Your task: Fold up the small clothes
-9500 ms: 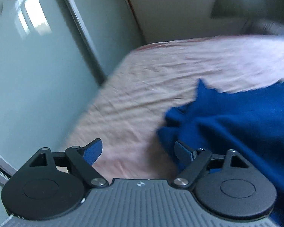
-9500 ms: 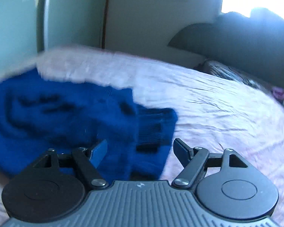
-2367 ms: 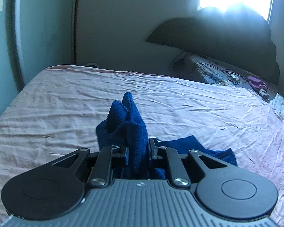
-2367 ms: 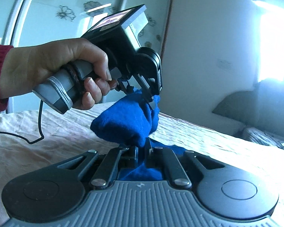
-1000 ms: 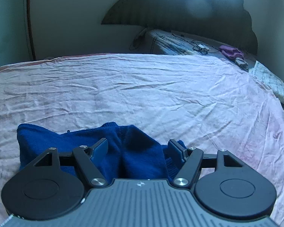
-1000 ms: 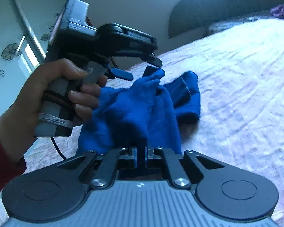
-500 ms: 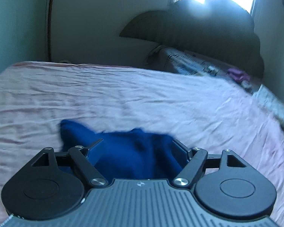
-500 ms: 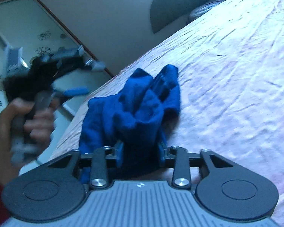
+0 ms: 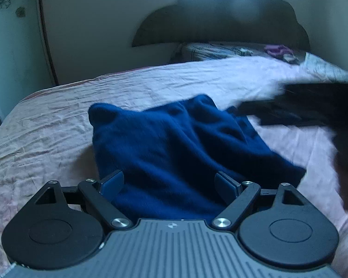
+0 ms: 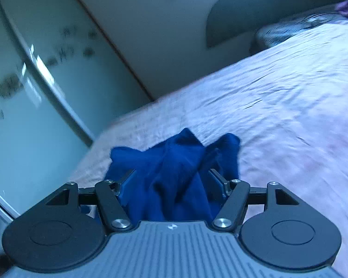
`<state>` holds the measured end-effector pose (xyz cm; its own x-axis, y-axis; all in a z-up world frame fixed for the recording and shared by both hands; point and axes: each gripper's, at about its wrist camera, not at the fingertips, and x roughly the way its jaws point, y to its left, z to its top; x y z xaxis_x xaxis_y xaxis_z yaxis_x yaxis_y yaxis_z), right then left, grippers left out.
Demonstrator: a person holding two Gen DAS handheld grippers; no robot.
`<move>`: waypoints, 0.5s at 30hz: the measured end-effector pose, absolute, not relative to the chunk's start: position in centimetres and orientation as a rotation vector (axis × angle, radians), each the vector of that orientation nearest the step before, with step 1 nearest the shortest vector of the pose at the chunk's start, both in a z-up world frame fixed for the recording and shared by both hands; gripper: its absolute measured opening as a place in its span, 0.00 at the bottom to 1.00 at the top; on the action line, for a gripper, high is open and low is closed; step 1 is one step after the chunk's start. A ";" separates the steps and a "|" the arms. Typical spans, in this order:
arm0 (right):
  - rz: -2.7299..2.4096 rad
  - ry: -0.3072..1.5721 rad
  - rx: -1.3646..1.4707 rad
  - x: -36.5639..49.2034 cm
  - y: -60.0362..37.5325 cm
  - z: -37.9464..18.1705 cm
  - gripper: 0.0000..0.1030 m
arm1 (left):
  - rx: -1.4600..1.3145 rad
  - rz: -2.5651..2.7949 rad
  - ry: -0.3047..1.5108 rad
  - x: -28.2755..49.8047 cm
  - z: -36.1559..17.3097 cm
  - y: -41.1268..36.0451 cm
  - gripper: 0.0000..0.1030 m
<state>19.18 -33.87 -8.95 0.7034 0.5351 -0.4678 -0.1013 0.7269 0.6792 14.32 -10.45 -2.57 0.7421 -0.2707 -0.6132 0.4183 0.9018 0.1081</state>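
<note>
Both of my grippers, left gripper (image 9: 169,181) and right gripper (image 10: 171,181), stand released over the rumpled blue sweater (image 9: 174,139), lying loose on the bed (image 9: 46,127) so I can regrasp for another fold.

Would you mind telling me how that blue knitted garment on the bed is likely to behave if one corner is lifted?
The blue garment would probably flop and drape, since it lies in soft bunched folds on the bed sheet. Its fuzzy knit likely grips well rather than slipping. Pushing it would likely bunch it further, as the sheet already looks wrinkled. Both the left tool and right tool are open.
</note>
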 end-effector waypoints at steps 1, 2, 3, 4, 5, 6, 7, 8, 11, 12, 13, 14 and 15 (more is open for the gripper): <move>0.401 0.752 0.649 21.0 -33.1 -9.3 0.65 | 0.253 -0.386 0.633 14.0 -3.0 -10.4 0.84; 0.419 0.799 0.634 22.3 -32.2 -9.8 0.65 | 0.258 -0.391 0.643 13.9 -3.3 -10.4 0.84; 0.443 0.827 0.624 23.2 -31.6 -10.2 0.63 | 0.258 -0.396 0.655 13.8 -3.7 -10.3 0.84; 0.464 0.831 0.605 23.7 -31.1 -10.5 0.48 | 0.257 -0.399 0.665 13.7 -4.1 -10.2 0.84; 0.466 0.835 0.558 24.1 -30.5 -10.5 0.17 | 0.257 -0.402 0.675 13.7 -4.5 -10.1 0.84; 0.441 0.832 0.489 24.2 -30.1 -10.3 0.11 | 0.260 -0.407 0.684 13.7 -4.8 -10.0 0.85; 0.415 0.808 0.441 24.2 -30.0 -10.2 0.10 | 0.264 -0.413 0.691 13.6 -5.1 -9.9 0.85; 0.383 0.790 0.418 24.2 -30.3 -10.1 0.10 | 0.267 -0.415 0.693 13.5 -5.3 -9.9 0.85; 0.345 0.799 0.420 24.6 -31.1 -10.5 0.12 | 0.278 -0.422 0.692 13.4 -5.2 -9.8 0.84; 0.338 0.805 0.413 24.6 -31.3 -10.4 0.16 | 0.273 -0.426 0.691 13.5 -4.9 -9.7 0.84; 0.303 0.789 0.388 24.3 -31.4 -9.8 0.26 | 0.263 -0.432 0.683 13.5 -4.5 -9.5 0.85; 0.269 0.744 0.355 23.9 -31.5 -9.0 0.32 | 0.254 -0.435 0.670 13.7 -4.0 -9.4 0.86; 0.267 0.685 0.312 23.5 -31.3 -8.0 0.33 | 0.246 -0.428 0.657 14.0 -3.5 -9.2 0.86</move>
<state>23.54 -31.31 -8.04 0.7437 0.3407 -0.5751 -0.1377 0.9200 0.3669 14.00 -9.24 -3.46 0.7098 -0.3051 -0.6349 0.4577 0.8849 0.0864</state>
